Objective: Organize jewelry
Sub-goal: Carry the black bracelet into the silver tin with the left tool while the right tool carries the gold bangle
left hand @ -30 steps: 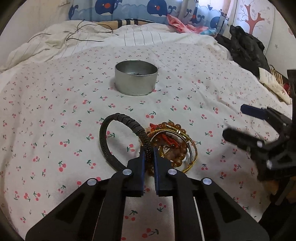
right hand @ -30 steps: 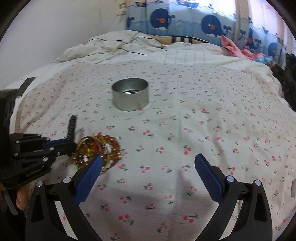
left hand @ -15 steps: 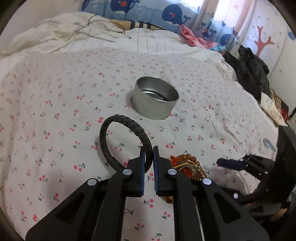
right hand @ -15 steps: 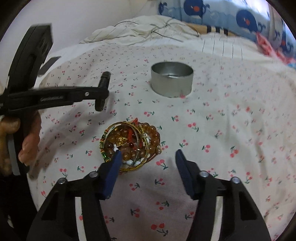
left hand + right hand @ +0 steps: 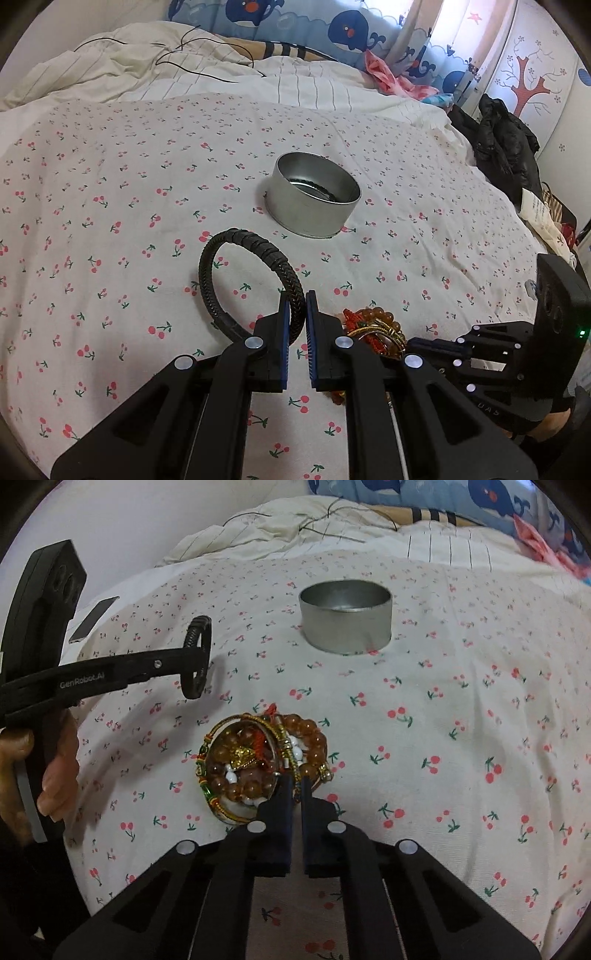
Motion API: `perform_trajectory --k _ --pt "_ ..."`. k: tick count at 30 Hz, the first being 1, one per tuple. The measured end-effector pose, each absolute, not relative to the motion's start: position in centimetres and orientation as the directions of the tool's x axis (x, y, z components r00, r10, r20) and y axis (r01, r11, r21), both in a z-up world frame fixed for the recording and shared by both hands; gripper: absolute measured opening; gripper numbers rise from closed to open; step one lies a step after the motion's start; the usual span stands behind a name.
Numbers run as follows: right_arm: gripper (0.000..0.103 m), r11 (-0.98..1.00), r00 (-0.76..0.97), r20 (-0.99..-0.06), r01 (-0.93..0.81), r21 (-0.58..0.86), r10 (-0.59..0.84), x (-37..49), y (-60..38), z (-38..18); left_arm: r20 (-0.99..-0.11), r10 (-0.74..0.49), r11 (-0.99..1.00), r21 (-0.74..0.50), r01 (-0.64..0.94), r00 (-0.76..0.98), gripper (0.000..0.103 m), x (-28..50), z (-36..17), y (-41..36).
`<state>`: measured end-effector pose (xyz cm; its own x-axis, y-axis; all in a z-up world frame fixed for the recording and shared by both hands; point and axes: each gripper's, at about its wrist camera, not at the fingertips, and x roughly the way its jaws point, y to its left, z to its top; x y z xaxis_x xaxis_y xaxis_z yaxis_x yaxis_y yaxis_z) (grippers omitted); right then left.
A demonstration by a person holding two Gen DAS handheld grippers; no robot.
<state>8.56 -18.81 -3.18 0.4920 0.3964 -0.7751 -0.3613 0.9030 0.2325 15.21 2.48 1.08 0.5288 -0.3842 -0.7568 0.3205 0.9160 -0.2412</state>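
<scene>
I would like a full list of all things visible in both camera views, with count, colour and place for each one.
braided bracelet: one, black, held above the sheet in the left tongs
bracelet pile: several, amber beads, gold and green bangles, red cord, on the sheet near the right tongs
round tin: one, silver, open, on the sheet farther back
cherry-print sheet: one, white with red cherries, covering the bed
striped duvet: one, cream, crumpled at the bed's far end
thin cable: one, black, on the duvet
whale curtain: one, blue, behind the bed
left tongs: shut on the braided bracelet
right tongs: just closed on the edge of the bracelet pile
hand: holding the left tongs
</scene>
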Motion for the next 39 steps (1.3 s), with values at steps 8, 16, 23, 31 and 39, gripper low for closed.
perform_trajectory --k 8,16,23,31,39 --pt "0.003 0.875 0.608 -0.630 -0.369 0.314 0.482 7.4 -21.5 1.2 -0.755 -0.381 0.918 -0.240 0.317 0.534 0.007 15.3 1.1 2.7" --pt "0.000 0.854 0.644 -0.563 -0.354 0.382 0.519 10.1 -23.3 3.8 -0.728 -0.437 0.890 -0.263 0.373 0.528 0.007 15.9 2.8 1.4" --pt "0.000 0.855 0.625 -0.585 -0.350 0.382 0.517 11.7 -24.4 3.9 -0.708 -0.444 0.875 -0.212 0.435 0.549 0.007 19.2 5.5 -1.9" --pt "0.001 0.911 0.439 -0.802 -0.261 0.318 0.406 13.7 -23.4 -2.3 -0.699 -0.459 0.868 -0.220 0.446 0.549 0.007 21.6 5.7 -3.8" --pt "0.042 0.947 0.465 -0.837 -0.267 0.178 0.289 14.2 -21.1 -4.0 -0.706 -0.463 0.866 -0.231 0.444 0.536 0.007 21.7 4.9 -3.5"
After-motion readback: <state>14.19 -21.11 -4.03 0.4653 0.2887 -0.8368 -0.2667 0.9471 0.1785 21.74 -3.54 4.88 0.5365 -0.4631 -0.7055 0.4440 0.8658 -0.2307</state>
